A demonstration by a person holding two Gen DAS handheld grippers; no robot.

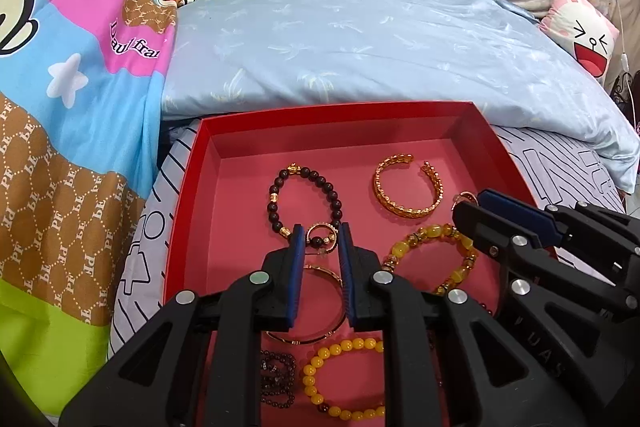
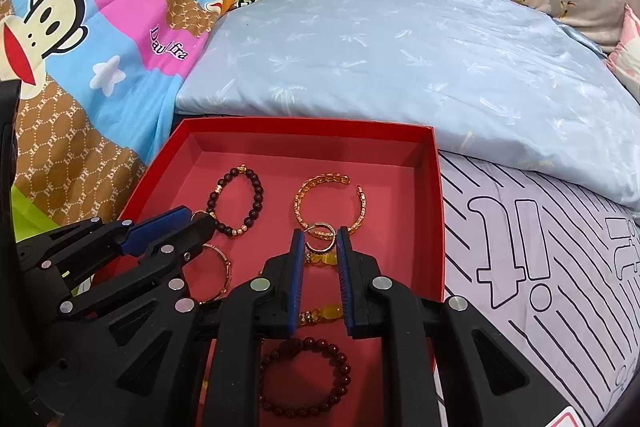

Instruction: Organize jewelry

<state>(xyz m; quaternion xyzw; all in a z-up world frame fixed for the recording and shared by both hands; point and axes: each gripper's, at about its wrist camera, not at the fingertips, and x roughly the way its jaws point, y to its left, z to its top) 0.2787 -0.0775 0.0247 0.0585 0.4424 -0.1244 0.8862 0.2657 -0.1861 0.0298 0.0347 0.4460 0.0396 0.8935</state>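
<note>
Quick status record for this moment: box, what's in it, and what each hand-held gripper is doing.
container: red box, open, on the bed
far row: dark bead bracelet, gold open cuff
near items: amber bead bracelet, yellow bead bracelet, thin bangle, reddish bead bracelet
left hand-held gripper: around a small gold ring; contact unclear
right hand-held gripper: around a gold ring; contact unclear

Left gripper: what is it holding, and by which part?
The left gripper has a small gold ring between its open fingers; no grip is visible.
</note>
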